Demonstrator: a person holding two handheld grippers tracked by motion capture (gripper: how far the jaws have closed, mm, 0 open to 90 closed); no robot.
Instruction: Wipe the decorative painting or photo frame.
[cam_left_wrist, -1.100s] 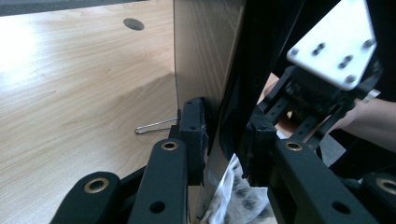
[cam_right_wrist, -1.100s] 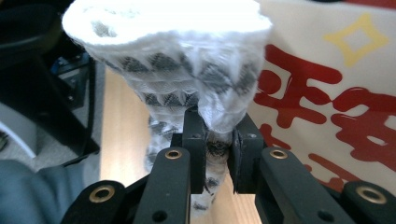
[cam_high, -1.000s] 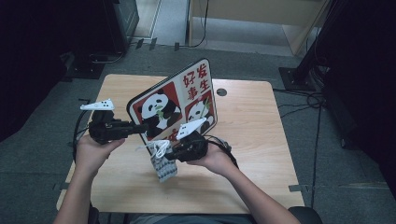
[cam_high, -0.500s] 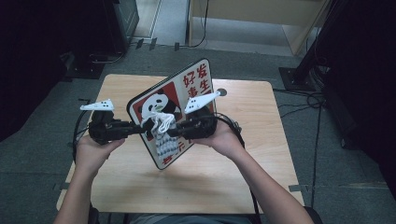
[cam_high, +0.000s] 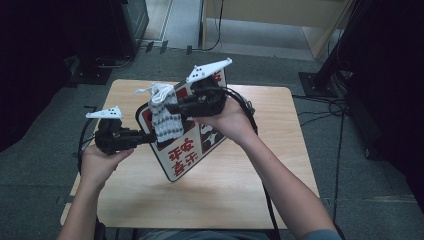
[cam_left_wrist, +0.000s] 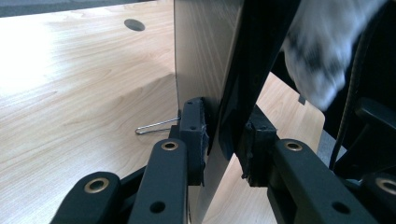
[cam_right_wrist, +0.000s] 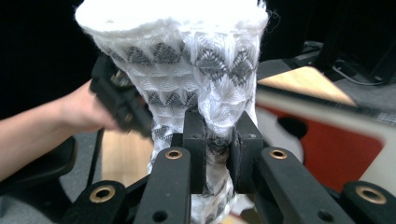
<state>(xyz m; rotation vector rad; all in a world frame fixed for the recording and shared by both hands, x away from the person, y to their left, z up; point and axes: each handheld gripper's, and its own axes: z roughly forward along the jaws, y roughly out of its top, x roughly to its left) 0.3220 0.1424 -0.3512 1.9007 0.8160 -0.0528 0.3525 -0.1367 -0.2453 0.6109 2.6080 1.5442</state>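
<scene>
Jaws of the left gripper (cam_high: 145, 137) clamp the left edge of a panda sign board (cam_high: 185, 150), holding it tilted above the light wooden surface (cam_high: 150, 200) near that surface's left edge. In the left gripper view, the two black pads press on either face of the thin board (cam_left_wrist: 205, 70), one on its pale wooden back and one on its dark front edge, while a small wire clip (cam_left_wrist: 156, 126) lies on the surface just behind the jaws. A person's left hand (cam_high: 100, 162) grips the tool from below, close to the surface's left edge.

Toward the middle, a white and grey knitted sock (cam_high: 165, 117) hangs in front of the board's upper part, lifted well clear of the surface. The right gripper (cam_high: 172, 107) has its jaws closed narrowly on the sock, pinching the knit partway down; in the right gripper view the fabric (cam_right_wrist: 187, 70) bunches between the two pads and flares out wide above them. The person's right hand (cam_high: 227, 120) carries that gripper over the far half of the surface, with its cable trailing toward the far right corner. Red and white board graphics show behind the sock.
</scene>
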